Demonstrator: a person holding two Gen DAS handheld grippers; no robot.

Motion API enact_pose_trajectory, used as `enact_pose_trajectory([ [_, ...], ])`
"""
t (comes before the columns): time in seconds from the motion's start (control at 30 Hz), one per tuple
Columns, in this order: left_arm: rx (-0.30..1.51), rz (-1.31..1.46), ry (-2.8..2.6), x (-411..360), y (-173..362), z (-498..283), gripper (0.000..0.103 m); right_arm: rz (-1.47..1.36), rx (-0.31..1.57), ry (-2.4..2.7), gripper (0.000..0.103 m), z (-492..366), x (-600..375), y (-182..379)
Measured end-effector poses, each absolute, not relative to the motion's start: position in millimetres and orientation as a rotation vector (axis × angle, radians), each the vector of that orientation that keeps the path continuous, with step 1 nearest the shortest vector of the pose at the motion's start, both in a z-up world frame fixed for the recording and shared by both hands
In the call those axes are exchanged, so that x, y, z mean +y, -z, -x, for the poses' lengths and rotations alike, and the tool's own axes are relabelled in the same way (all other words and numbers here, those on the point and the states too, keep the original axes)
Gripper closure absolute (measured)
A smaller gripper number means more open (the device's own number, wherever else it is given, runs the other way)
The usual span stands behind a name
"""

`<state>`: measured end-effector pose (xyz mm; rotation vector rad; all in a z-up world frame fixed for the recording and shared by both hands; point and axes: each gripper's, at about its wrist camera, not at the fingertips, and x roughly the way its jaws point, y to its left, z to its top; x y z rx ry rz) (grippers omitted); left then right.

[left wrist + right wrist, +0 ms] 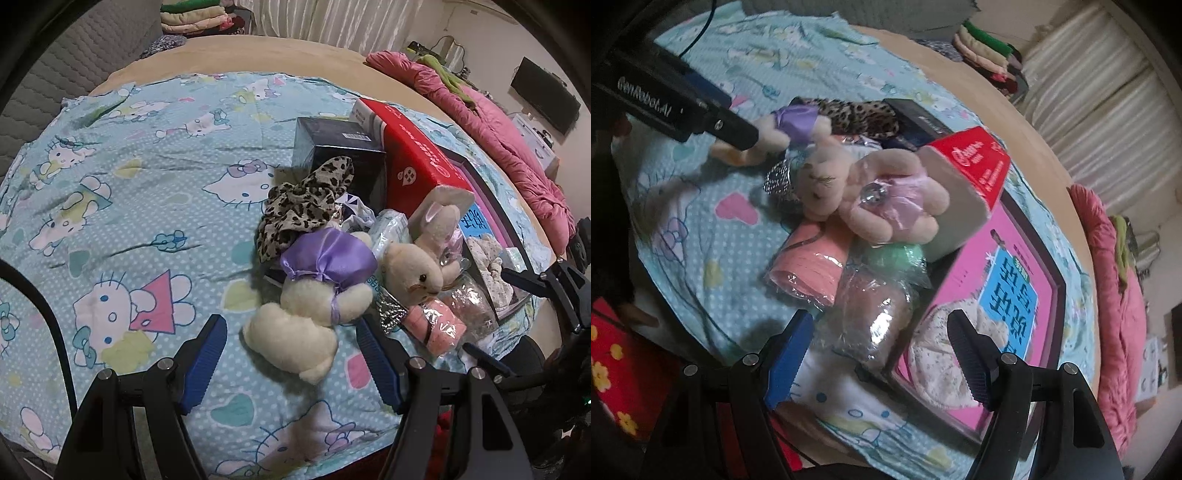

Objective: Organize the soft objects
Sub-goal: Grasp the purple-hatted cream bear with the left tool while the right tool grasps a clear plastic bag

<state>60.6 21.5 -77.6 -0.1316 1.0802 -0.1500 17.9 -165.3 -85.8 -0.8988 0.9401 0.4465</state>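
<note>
Mostly the soft things sit heaped at the right of the bed (110,184), against three boxes: a black box (332,147), a red box (413,155) leaning over it, and a pink tray (1015,295) at the right of the right view, which holds a speckled scrunchie (942,350). Beside the tray lie wrapped rolls (812,269), a pink bunny (886,199) on top, a leopard cloth (310,199) and a cream bunny (306,314) in a purple dress. Pointing steeply down, the left gripper (291,365) has its blue fingers (205,365) spread wide either side of the cream bunny's legs, not touching them. Likewise the right gripper (879,362) hangs over the clear-wrapped roll (871,317) with fingers spread, nothing pinched. Left of the heap in the left view, the patterned sheet lies open up to the tan edge at the top.
</note>
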Motion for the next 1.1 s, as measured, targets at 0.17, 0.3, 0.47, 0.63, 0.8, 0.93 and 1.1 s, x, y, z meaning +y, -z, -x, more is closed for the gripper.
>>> enact_pose_trajectory([
  [0.17,1.088,0.124,0.164,19,86,-67,0.031,0.984,0.926,-0.441,0.029,-18,-158,103],
  [0.3,1.1,0.118,0.171,16,92,-73,0.031,1.013,0.929,-0.456,0.04,-20,-154,114],
  [0.47,1.113,0.123,0.168,16,101,-81,0.031,0.978,0.935,-0.453,0.04,-26,-155,122],
  [0.63,1.118,0.15,0.176,19,109,-89,0.032,0.881,0.94,-0.46,0.047,-34,-160,118],
  [0.8,1.11,0.152,0.205,18,111,-92,0.055,0.72,0.95,-0.479,0.051,-40,-177,97],
  [0.93,1.101,0.196,0.24,20,109,-91,0.057,0.635,0.957,-0.484,0.054,-43,-184,86],
  [1.1,1.074,0.225,0.268,25,100,-84,0.058,0.597,0.954,-0.495,0.055,-42,-186,78],
])
